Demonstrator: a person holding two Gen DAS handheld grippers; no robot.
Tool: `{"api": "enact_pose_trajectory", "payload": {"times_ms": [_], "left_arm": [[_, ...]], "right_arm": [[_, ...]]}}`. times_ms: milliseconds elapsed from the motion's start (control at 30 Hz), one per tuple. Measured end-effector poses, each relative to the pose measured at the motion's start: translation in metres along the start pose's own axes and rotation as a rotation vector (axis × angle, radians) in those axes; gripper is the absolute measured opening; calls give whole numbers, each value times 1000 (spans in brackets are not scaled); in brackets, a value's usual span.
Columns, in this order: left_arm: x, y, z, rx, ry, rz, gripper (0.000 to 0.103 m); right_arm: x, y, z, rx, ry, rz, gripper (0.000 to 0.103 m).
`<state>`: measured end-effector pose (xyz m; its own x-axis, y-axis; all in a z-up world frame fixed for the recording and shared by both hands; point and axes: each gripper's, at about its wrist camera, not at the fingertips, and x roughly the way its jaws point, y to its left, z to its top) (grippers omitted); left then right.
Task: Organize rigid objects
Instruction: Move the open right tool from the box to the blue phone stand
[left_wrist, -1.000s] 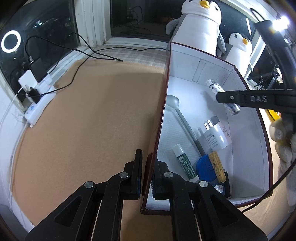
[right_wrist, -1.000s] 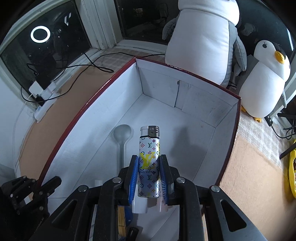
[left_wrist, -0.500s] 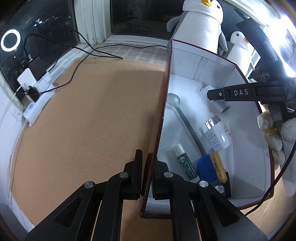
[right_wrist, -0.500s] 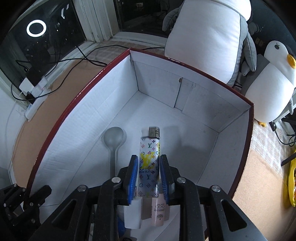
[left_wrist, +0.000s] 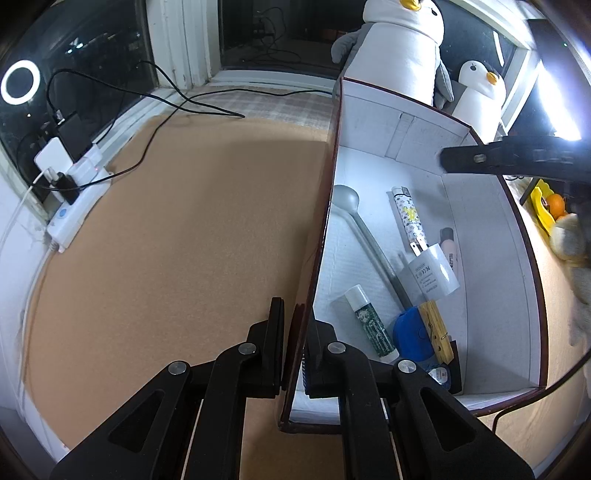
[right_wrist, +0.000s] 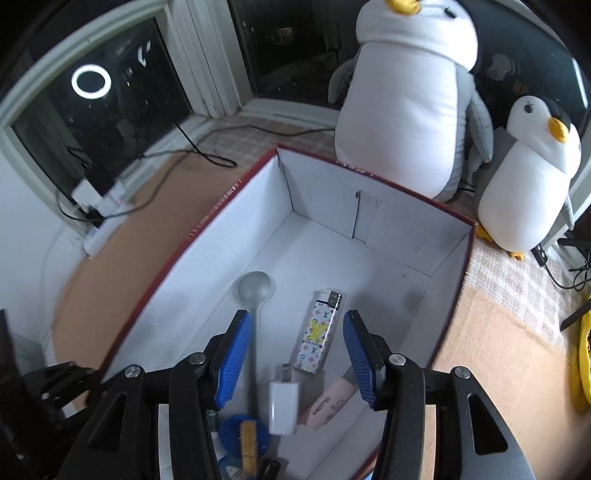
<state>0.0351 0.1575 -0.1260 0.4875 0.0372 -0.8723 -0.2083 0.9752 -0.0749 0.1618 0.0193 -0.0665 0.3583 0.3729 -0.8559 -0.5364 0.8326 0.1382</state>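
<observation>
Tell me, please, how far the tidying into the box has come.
Done: the lighter, spoon, charger and other small items lie inside the box. In hand: the left gripper clamps the box wall; the right gripper is opening, empty, above the lighter. Left: nothing loose shows on the mat.

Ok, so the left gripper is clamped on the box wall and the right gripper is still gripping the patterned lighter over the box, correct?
Not quite. The left gripper is clamped on the box wall, but the right gripper no longer grips the patterned lighter. The right wrist view shows its jaws opening, clear of the lighter, which lies on the box floor beside the grey spoon.
</observation>
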Motion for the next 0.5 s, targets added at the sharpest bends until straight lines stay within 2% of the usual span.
{"api": "enact_pose_trajectory", "payload": {"times_ms": [233, 400, 500], "left_arm": [[0, 0, 0, 0, -1, 1, 7], [0, 0, 1, -3, 5, -4, 8], [0, 0, 1, -1, 8, -5, 12]], "right_arm": [[-43, -31, -27, 88, -51, 14, 48], [-64, -60, -63, 174, -51, -19, 48], [-65, -74, -89, 212, -22, -68, 49]]}}
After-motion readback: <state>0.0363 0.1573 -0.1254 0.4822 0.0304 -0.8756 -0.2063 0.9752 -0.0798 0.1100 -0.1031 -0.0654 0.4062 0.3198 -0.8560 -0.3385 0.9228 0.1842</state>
